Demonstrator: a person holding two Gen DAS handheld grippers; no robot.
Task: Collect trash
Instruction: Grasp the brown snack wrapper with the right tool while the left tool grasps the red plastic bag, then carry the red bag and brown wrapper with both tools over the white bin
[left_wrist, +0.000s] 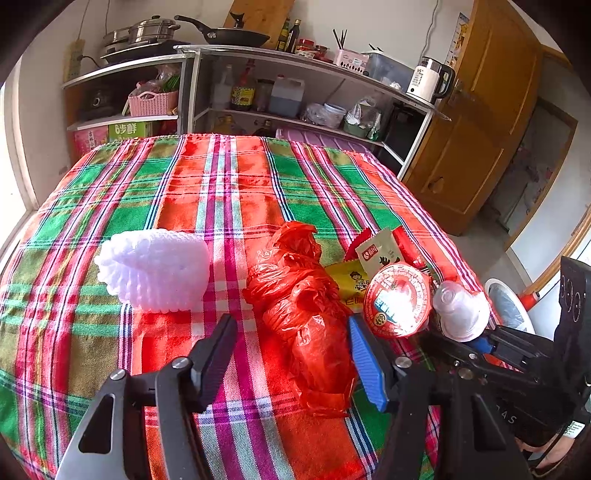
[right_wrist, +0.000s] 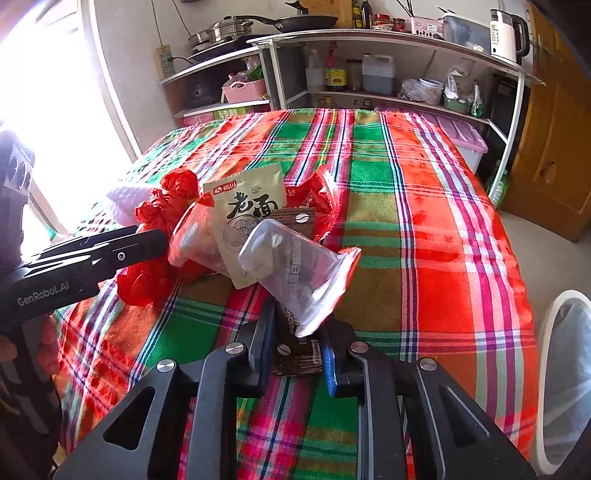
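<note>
Right claw (right_wrist: 297, 354) clamps the clear cup (right_wrist: 295, 269) tilted away; left claw (left_wrist: 291, 354) gapes.

Red plastic bag (left_wrist: 303, 314) on red-green plaid tablecloth (left_wrist: 221, 184).

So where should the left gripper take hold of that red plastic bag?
Probably at the near, bunched half of the red plastic bag, coming from the camera side. It lies lengthwise between the open left gripper fingers, so closing across its narrow width should catch the crumpled film.
</note>
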